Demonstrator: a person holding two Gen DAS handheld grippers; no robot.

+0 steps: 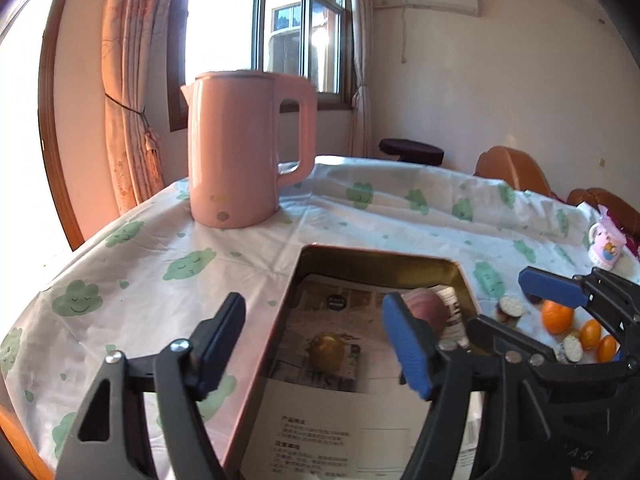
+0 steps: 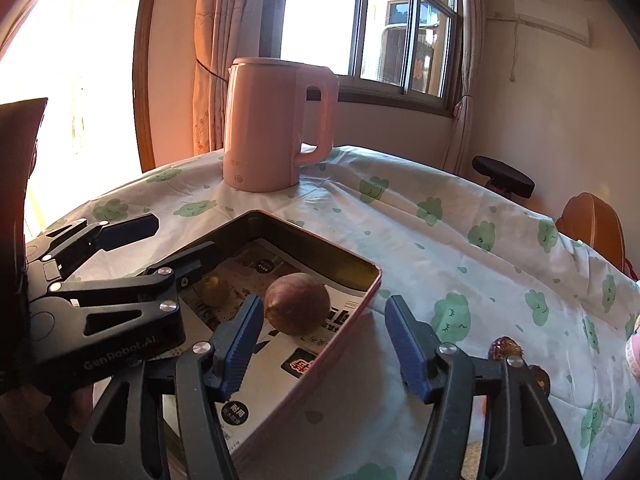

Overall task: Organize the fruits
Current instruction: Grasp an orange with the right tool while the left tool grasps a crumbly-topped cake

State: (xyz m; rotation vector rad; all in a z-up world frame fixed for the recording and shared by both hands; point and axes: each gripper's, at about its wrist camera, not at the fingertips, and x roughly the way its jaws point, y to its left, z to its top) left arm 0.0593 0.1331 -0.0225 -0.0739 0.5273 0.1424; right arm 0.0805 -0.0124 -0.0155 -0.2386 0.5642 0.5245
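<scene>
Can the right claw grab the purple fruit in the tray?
Probably yes. The right claw is open and empty, and the purple fruit lies just ahead in the tray, with nothing between them.

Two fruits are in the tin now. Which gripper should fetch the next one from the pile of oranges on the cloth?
Probably the right gripper. In the left wrist view it is open, holding nothing, right over the oranges and cut fruit beside the tin. The left gripper, also open, sits across the tin's far-side rim and would have to cross it.
</scene>
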